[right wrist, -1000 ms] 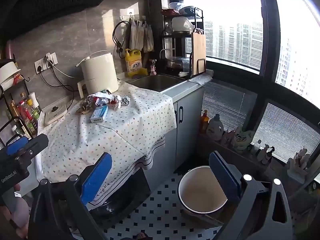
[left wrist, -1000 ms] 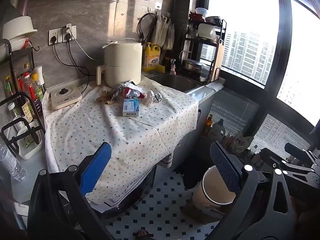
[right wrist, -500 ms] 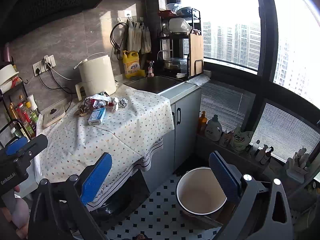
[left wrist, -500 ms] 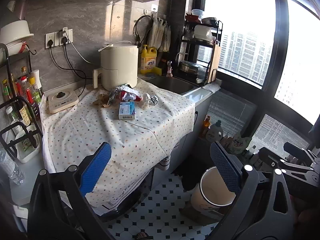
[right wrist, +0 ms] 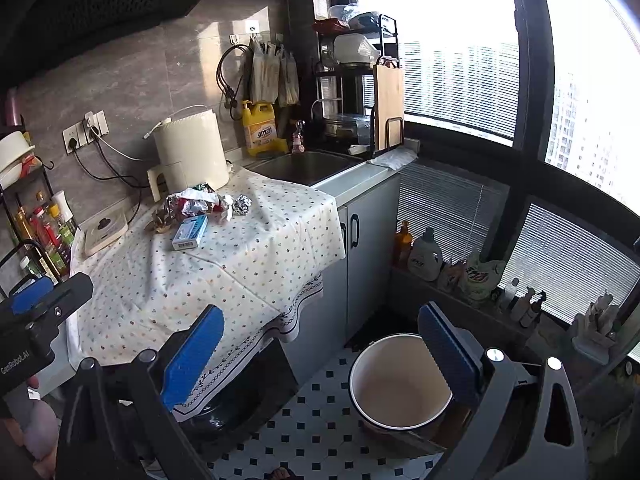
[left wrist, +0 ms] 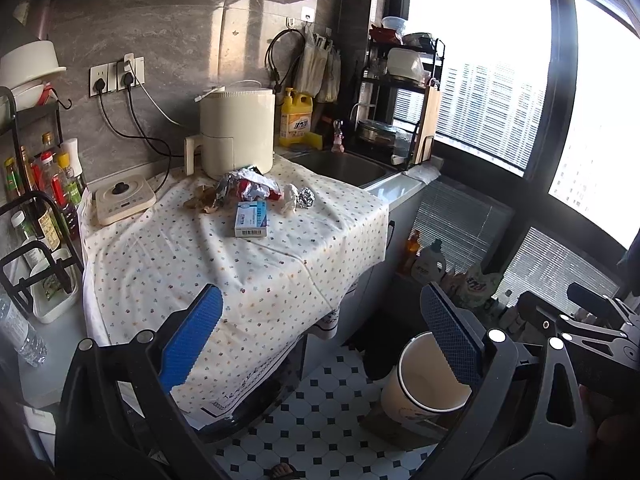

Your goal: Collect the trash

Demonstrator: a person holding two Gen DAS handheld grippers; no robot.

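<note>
A pile of trash lies on the dotted tablecloth [left wrist: 240, 272]: a crumpled foil wrapper [left wrist: 246, 188], a foil ball [left wrist: 305, 198], a white paper wad [left wrist: 290, 199], brown scraps [left wrist: 202, 202] and a small blue-white box [left wrist: 251, 219]. The box also shows in the right wrist view [right wrist: 190, 232], with the wrapper [right wrist: 192, 203] behind it. A white bin [right wrist: 400, 384] stands open on the tiled floor; it also shows in the left wrist view [left wrist: 424, 384]. My left gripper [left wrist: 320, 340] and right gripper [right wrist: 320, 344] are both open and empty, well short of the trash.
A cream air fryer [left wrist: 236, 136] stands behind the trash, a small scale [left wrist: 122, 200] to its left, a bottle rack [left wrist: 36, 200] at far left. A sink [left wrist: 340, 164] and dish rack [left wrist: 400, 112] lie to the right. Detergent bottles [right wrist: 426, 254] line the window ledge.
Both grippers have drawn back slightly and risen, so the counter and trash look a little farther off. Nothing on the counter has moved. Both stay open.
</note>
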